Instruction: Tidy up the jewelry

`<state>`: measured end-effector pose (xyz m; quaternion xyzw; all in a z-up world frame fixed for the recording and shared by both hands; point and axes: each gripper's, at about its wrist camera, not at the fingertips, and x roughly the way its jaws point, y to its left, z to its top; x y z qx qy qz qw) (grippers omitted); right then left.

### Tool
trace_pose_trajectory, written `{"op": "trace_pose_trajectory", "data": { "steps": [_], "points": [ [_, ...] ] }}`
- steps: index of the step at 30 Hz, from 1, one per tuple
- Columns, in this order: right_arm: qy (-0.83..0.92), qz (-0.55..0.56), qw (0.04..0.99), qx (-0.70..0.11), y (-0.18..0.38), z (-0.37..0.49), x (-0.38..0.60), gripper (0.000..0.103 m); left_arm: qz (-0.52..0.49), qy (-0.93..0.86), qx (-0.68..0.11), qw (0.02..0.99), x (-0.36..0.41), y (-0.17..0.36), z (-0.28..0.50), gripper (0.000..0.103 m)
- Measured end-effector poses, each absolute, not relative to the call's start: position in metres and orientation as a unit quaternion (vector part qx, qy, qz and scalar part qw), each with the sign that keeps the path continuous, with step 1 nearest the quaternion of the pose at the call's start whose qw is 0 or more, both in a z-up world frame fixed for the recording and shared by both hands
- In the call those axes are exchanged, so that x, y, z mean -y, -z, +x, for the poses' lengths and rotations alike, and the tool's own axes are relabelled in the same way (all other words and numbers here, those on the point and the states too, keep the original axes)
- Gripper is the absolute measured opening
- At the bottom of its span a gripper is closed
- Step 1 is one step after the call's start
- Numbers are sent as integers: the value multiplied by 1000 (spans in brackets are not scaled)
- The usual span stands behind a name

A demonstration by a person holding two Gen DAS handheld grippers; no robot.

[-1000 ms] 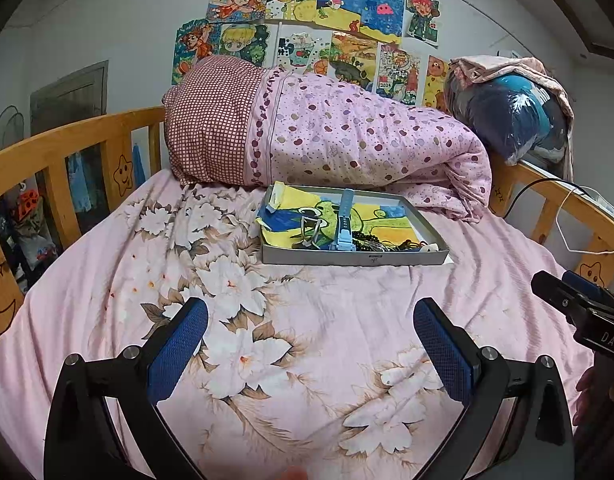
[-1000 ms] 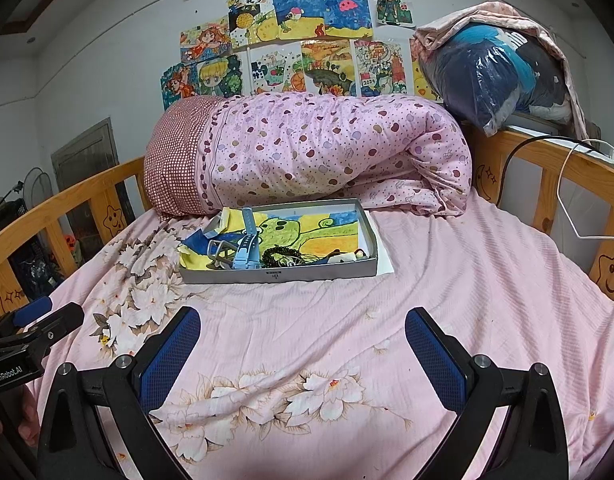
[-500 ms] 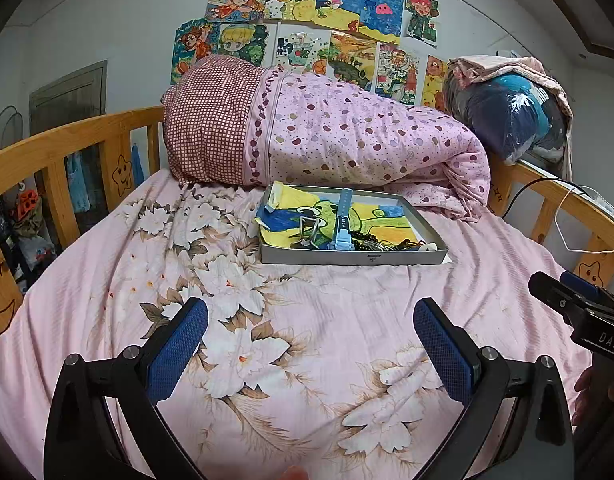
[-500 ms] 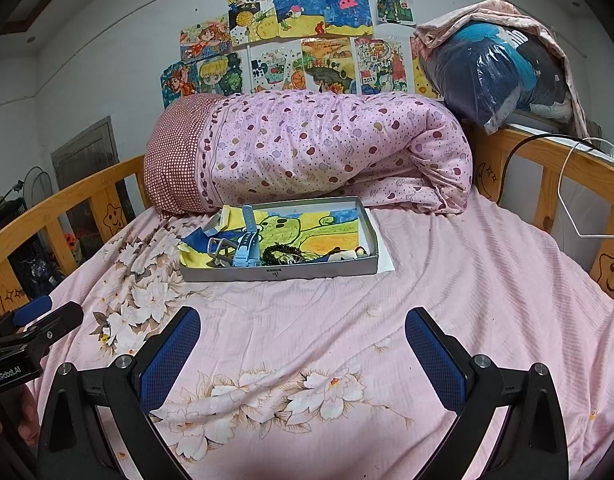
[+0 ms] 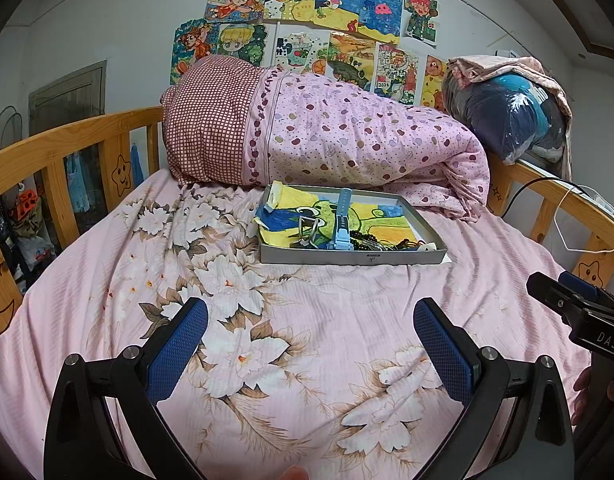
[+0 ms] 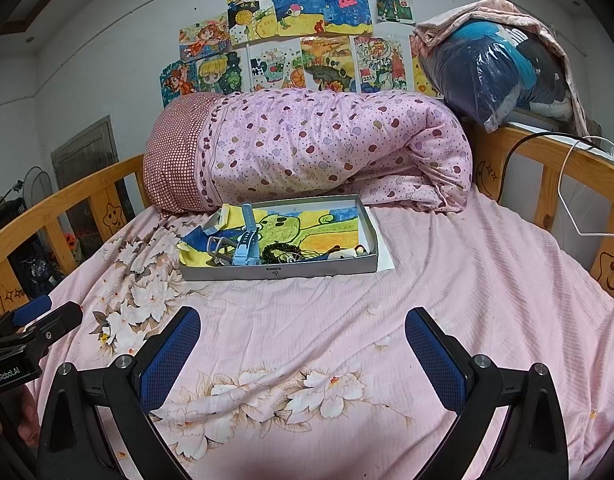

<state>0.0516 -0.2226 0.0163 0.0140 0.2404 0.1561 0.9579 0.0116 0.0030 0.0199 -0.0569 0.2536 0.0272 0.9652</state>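
**A:** Jewelry (image 6: 283, 254) is lying bunched along the near wall of the grey tray (image 6: 371, 226), which is sitting on the bed (image 6: 447, 280) in front of the rolled quilt (image 6: 327, 148) — a light blue watch (image 6: 245, 246), dark beads and some metal pieces, all resting on a child's drawing lining the tray's bottom.

**B:** And the grippers?

**A:** Both the left gripper (image 5: 311, 344) and the right gripper (image 6: 303, 344) are hovering low over the sheet, well short of the tray, jaws spread wide and holding nothing.

**B:** Is the heap sorted or waiting to be sorted?

**A:** I'm judging it could be either. Whoever is picking from it should be coming in over the near wall and pinching one strap or strand at a time, since the pieces are touching.

**B:** Room to move?

**A:** Plenty of bare sheet in front and to the right; the quilt is crowding the tray's far side, and wooden rails (image 5: 63, 148) are bounding the bed.
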Motion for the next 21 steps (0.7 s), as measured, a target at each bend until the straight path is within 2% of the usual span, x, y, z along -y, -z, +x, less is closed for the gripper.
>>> {"op": "trace_pose_trajectory", "data": {
  "steps": [21],
  "points": [
    [-157,14,957,-242,-17,51,222,103,-57,-28,-253,965,-3,-20,12,101]
  ]
}}
